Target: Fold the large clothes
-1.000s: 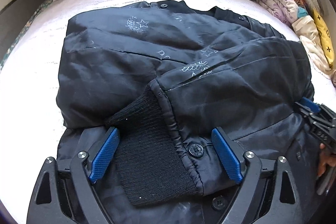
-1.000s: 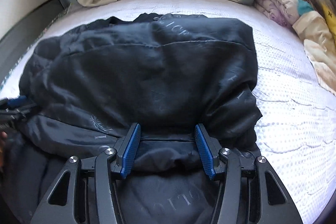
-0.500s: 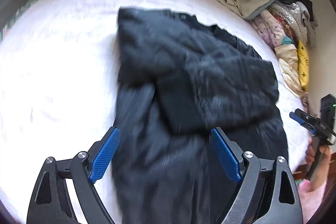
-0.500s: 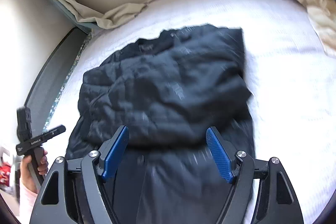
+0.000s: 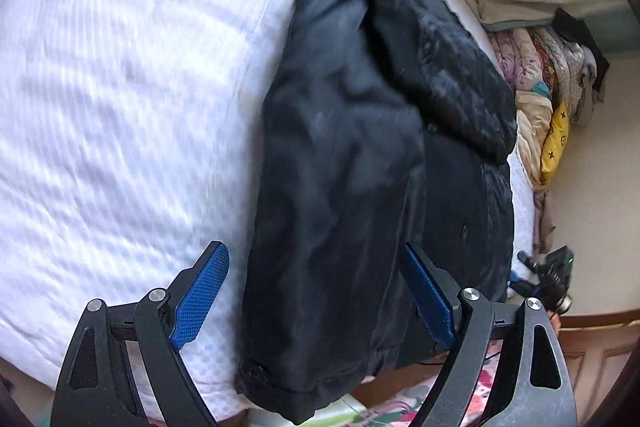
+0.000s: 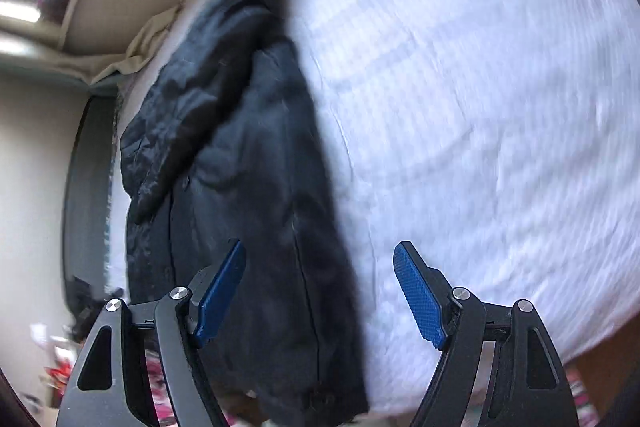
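Observation:
A black padded jacket (image 5: 352, 163) lies on the white mattress (image 5: 120, 87), its upper part folded over itself and its hem hanging over the near bed edge. It also shows in the right wrist view (image 6: 240, 167). My left gripper (image 5: 316, 291) is open and empty, raised above the hem's left part. My right gripper (image 6: 320, 287) is open and empty, raised above the jacket's right edge and the mattress (image 6: 460, 87). The right gripper also shows at the far right of the left wrist view (image 5: 548, 275). Both views are blurred.
A pile of folded quilts and clothes (image 5: 548, 75) sits at the far right of the bed. Beige cloth (image 6: 148, 47) hangs along the wall behind the bed. A wooden bed frame (image 5: 592, 339) and patterned floor mat (image 5: 384, 411) lie below the near edge.
Both grippers have let go of the jacket, opened wide and pulled back and up from it. The left has swung left, the right has swung right. The jacket stays folded on the bed.

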Motion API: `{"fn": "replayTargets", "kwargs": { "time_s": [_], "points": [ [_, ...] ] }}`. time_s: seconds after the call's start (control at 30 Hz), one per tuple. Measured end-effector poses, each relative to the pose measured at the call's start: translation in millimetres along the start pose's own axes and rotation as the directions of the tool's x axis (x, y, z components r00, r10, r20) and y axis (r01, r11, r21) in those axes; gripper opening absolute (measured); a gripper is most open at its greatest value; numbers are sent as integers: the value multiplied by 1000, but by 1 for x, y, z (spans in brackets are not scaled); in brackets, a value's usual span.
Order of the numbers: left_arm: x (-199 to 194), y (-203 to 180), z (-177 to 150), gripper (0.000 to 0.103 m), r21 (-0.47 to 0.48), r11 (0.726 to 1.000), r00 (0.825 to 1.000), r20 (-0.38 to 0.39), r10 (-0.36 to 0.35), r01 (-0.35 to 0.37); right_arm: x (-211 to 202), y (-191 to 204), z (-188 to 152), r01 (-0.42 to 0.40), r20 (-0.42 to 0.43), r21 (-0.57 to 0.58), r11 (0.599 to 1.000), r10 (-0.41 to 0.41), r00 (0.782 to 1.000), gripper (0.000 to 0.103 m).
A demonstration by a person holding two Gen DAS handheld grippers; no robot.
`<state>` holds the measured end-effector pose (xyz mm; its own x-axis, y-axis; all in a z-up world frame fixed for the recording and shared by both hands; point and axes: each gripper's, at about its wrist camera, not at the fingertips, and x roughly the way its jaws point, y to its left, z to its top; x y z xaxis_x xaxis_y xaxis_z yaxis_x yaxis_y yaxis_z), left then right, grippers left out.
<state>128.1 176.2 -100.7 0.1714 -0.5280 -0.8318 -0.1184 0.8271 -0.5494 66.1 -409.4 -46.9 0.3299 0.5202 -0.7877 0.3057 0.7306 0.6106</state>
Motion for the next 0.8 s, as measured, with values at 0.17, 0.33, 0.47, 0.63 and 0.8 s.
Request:
{"fn": "replayTargets", "kwargs": {
  "time_s": [0.17, 0.33, 0.47, 0.63, 0.8],
  "points": [
    [6, 4, -5, 88, -31, 998, 998, -15, -58, 58, 8, -5, -19, -46, -41, -25, 999, 45, 998, 76],
    [15, -6, -18, 87, 34, 997, 996, -43, -72, 74, 23, -4, -31, -134, -140, -15, 991, 130, 982, 72],
    [20, -6, -25, 40, 33, 996, 995, -63, -83, 85, 36, 10, -39, -143, -186, -74, 987, 127, 974, 59],
    [22, 0, -30, 23, -11, 988, 985, -79, -154, 154, 43, 19, -35, -205, -209, -78, 976, 185, 960, 17],
    [-4, 0, -40, 19, -15, 971, 971, -34, -238, 237, 20, 32, -36, -299, -153, -126, 946, 279, 948, 11]
  ]
}}
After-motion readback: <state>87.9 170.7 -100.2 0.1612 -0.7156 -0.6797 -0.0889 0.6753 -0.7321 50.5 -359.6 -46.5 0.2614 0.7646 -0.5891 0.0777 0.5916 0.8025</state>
